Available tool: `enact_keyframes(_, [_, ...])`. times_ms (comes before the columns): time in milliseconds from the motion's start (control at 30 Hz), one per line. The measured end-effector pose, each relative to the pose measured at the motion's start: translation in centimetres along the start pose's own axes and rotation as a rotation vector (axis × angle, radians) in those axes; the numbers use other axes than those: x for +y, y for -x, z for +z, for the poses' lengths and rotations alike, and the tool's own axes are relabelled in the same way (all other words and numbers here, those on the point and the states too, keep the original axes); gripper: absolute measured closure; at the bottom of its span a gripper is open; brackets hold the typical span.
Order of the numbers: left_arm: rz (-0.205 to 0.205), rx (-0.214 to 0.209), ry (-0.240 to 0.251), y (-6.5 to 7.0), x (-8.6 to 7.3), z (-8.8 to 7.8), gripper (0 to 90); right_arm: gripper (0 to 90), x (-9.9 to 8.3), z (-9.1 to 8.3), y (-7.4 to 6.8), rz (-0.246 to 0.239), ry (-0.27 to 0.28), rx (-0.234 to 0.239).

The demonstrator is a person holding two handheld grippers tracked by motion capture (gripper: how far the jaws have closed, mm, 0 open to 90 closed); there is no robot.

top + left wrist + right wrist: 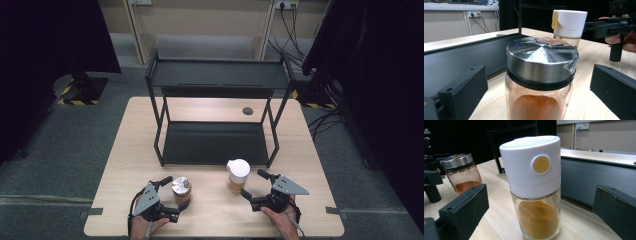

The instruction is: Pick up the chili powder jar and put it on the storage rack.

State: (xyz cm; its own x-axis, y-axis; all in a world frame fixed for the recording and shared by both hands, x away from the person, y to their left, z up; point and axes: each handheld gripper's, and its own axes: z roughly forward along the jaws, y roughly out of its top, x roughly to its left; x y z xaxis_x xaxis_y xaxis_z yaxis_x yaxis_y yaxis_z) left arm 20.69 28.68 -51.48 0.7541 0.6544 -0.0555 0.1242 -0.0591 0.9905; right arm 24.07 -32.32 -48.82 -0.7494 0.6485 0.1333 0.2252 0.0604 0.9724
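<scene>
A glass spice jar with a steel lid (181, 190) (541, 75) (461, 173) holds red-brown powder and stands upright near the table's front left. My left gripper (175, 192) (539, 92) is open, its jaws on either side of the jar without touching it. A glass jar with a white cap and a yellow button (237, 175) (569, 25) (535, 185) holds yellow powder and stands upright to the right. My right gripper (252, 185) (539, 212) is open around it, jaws apart from the glass.
A black two-tier metal rack (217, 75) stands on the wooden table (300, 150) just behind both jars, its lower shelf (212, 142) bare. A round dark hole (247, 111) lies in the table behind the rack.
</scene>
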Motion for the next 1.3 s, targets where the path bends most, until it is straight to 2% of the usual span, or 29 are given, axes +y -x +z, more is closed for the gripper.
enact_keyframes(667, [0.007,0.005,-0.002,0.08,0.04,0.02,0.7,0.7,-0.13,0.0,0.06,0.005,0.007,0.004])
enact_keyframes(900, [0.022,0.016,-0.007,0.3,0.16,0.03,0.9,0.7,-0.17,0.02,0.06,0.004,0.009,0.007])
enact_keyframes(1300, [0.023,0.029,-0.018,0.42,0.27,0.13,1.4,0.7,-0.22,0.04,0.1,0.005,0.011,0.01])
